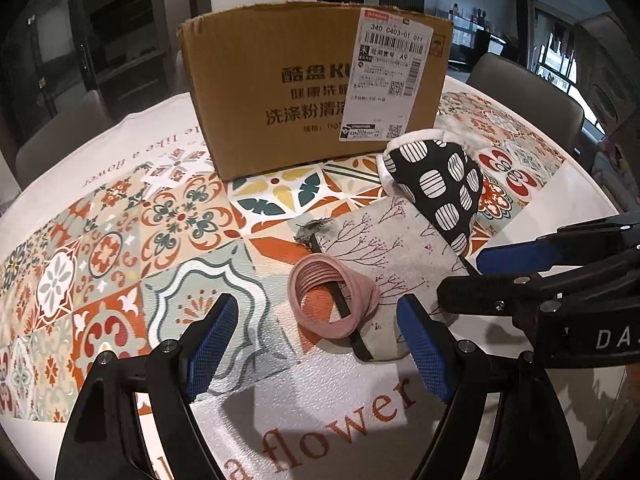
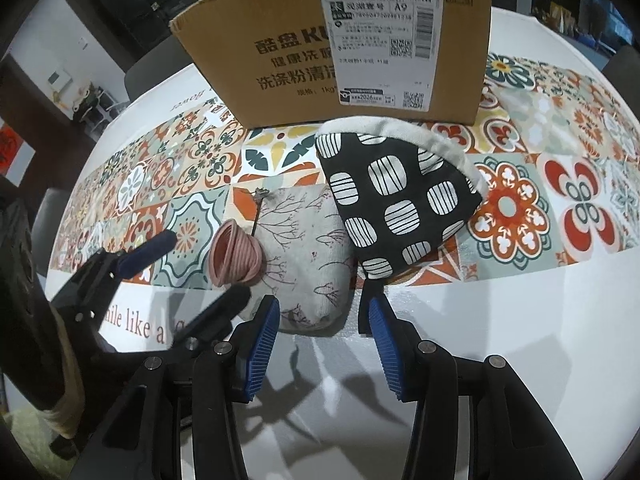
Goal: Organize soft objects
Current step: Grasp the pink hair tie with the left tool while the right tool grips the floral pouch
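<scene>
A pink band (image 1: 334, 302), wound into a loose coil, lies on the near left part of a pale pouch (image 1: 390, 256) printed with thin branches. The pouch rests flat on the surface (image 1: 132, 216), its dark zipper running under the band to a small tassel at the far end. Leaning over the pouch's far right corner is a black pouch (image 1: 442, 184) with white striped blobs and a cream rim, partly propped up. Behind both stands a cardboard box (image 1: 280, 92) with a white shipping label on its front; the black pouch's rim comes close to the box's lower right corner.

The left tongs (image 1: 316, 344) hang apart over the surface, one blue pad on each side of the band and the pouch's near end, nothing pressed between them. The right tongs (image 2: 324, 340) also stand apart, narrower, just before the near edge of the pale pouch, holding nothing; in the left view they reach in from the right edge, above the pouch's right side.

The surface carries a cloth with coloured tile patterns in the middle and white borders with brown lettering. Dark chairs stand around it.
</scene>
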Tool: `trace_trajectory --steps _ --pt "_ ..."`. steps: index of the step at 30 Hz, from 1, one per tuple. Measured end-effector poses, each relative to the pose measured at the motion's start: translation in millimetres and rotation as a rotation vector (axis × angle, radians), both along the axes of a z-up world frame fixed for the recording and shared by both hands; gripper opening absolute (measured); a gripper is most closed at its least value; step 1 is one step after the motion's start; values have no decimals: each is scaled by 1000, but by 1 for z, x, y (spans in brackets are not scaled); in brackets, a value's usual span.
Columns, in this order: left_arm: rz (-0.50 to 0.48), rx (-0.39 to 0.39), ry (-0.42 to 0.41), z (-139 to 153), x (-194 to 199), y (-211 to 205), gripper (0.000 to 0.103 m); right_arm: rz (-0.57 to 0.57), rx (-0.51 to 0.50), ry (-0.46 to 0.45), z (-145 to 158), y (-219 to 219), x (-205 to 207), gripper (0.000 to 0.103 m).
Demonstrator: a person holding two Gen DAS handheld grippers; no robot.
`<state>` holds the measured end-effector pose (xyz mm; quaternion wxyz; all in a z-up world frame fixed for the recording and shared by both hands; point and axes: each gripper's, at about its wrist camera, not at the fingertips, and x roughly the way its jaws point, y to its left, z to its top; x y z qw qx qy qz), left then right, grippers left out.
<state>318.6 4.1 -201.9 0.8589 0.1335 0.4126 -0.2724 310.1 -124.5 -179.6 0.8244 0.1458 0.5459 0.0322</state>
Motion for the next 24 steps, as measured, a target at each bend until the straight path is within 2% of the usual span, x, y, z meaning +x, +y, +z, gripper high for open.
trace_trajectory --steps 3,6,10,16,22,24 --pt "5 -9 8 -2 3 0 81 -1 18 6 -4 0 3 47" --pt "14 -19 19 -4 7 0 81 -4 34 16 -7 0 7 40" --pt "23 -35 34 -7 12 0 81 -3 48 22 -11 2 14 39" --pt "57 -53 67 -13 19 0 67 -20 84 43 -19 -3 20 37" --pt "55 -73 98 -13 17 1 38 -8 74 41 -22 0 24 27" --pt "49 -74 106 -12 16 0 24 1 68 37 -22 3 23 23"
